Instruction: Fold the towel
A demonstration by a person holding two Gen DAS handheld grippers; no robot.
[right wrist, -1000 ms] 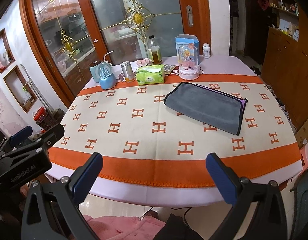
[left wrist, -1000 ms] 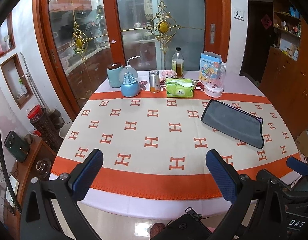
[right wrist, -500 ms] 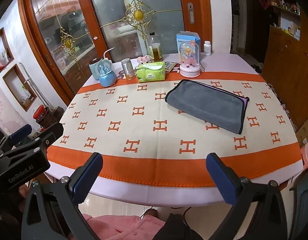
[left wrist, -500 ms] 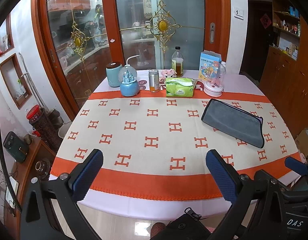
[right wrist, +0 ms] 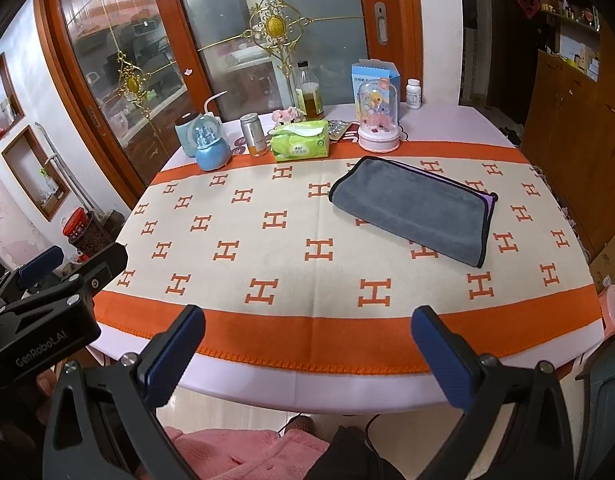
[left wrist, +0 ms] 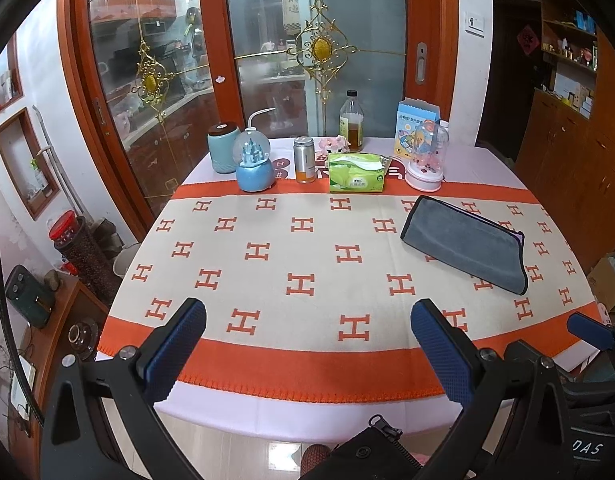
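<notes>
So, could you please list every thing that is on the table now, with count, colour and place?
towel: 1, grey, folded, right side of table
tablecloth: 1, cream and orange
tissue pack: 1, green, far edge
snow globe: 1, blue, far left
can: 1, silver, beside globe
bottle: 1, clear, amber liquid, far edge
dome toy: 1, pink base, behind towel
left tool: 1, blue pads, open, near edge
right tool: 1, blue pads, open, near edge

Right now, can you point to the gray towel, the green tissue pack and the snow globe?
gray towel [right wrist: 411,210]: right wrist view, middle of its top gray layer.
green tissue pack [right wrist: 300,146]: right wrist view, its front face.
snow globe [left wrist: 253,151]: left wrist view, the glass ball around the little castle.
</notes>
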